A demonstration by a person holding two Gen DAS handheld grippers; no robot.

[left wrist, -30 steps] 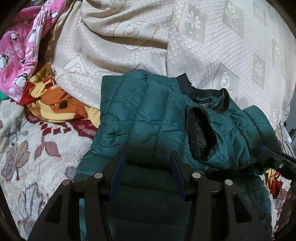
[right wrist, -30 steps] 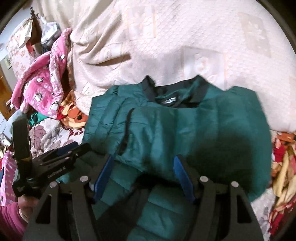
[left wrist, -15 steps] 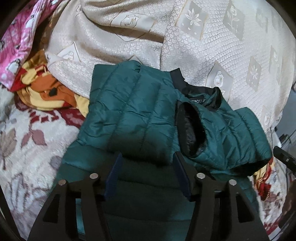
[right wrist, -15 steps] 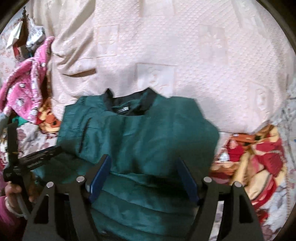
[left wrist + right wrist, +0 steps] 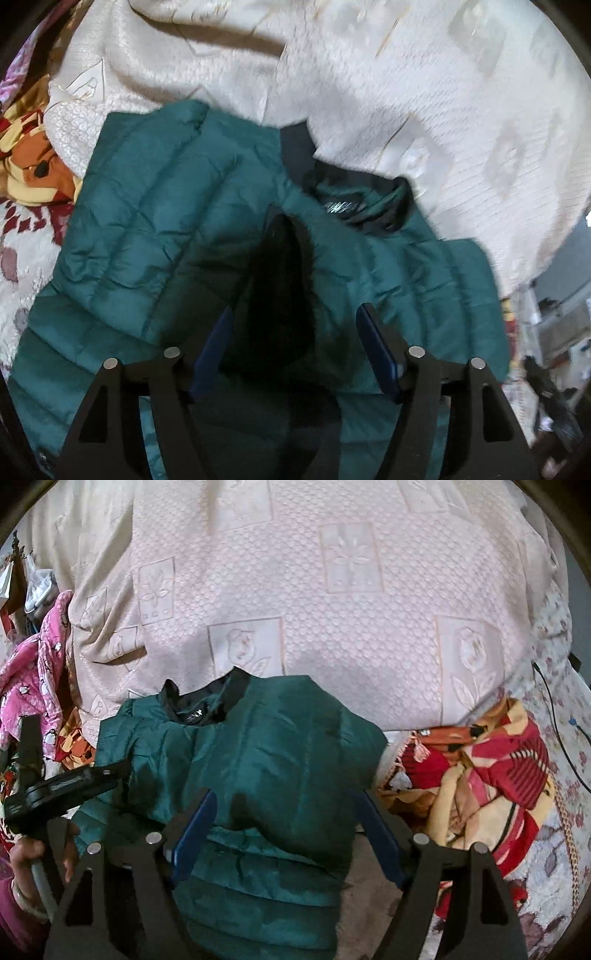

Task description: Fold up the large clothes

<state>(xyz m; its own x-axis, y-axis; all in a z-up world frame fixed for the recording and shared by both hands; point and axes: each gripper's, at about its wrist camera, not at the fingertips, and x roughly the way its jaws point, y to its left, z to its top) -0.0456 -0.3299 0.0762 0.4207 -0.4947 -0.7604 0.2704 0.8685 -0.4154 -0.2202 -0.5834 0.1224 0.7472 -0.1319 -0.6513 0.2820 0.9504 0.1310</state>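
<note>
- One green quilted puffer jacket [image 5: 155, 229], shiny, black-lined, lies at frame centre in both views on a cream embossed bedspread [image 5: 332, 620], both sleeves folded across its body.
- Its black collar label [image 5: 341, 207] is too blurred to read.
- Two grippers: the left gripper [image 5: 295, 343] and right gripper [image 5: 284, 830] both gape wide over the jacket, gripping nothing.
- One pink penguin-print garment [image 5: 33, 672] at the left edge.

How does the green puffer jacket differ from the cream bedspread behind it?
The green puffer jacket is dark teal and smooth with stitched quilt lines; the cream bedspread is pale, with a bumpy weave and flower panels. The jacket is a small bundle with sleeves folded in; the bedspread fills most of the view. Both lie on the bed.
</note>
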